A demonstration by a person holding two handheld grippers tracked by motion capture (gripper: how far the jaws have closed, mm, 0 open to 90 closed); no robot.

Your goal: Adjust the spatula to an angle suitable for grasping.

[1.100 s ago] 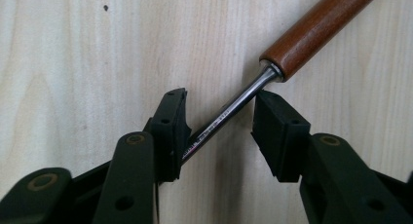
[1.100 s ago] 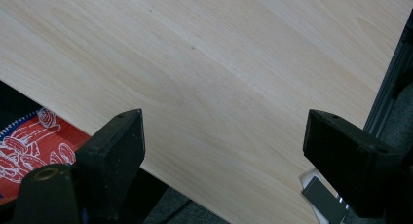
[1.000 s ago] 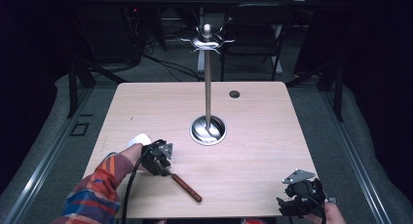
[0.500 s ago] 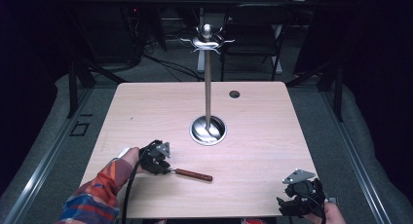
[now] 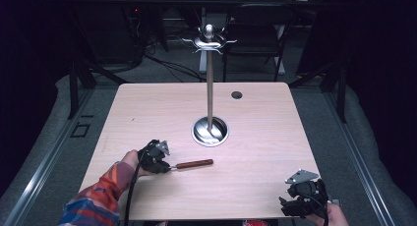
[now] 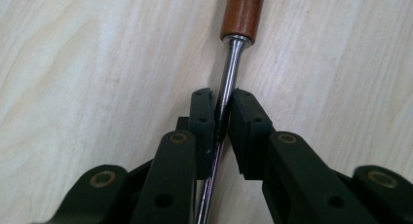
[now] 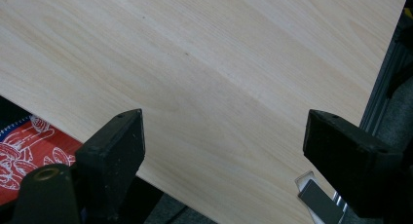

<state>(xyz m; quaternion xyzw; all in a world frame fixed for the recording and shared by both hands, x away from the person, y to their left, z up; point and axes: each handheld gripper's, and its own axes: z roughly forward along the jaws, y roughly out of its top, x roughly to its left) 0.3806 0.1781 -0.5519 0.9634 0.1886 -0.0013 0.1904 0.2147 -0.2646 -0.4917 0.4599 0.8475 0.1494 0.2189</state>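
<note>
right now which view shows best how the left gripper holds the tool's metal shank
The left gripper view: its jaws close on the metal shank just below the brown handle. The high view shows the left gripper at the tool's end, too small for contact. The right gripper view faces table.

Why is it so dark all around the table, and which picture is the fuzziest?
High view: light falls on the table alone, so the room behind goes black; the stand shines with glare. Left gripper view: sharp near the tool, with a bright streak on its metal shaft. Right gripper view: the black jaws look soft and blurry up close, the wood grain clearer.
</note>
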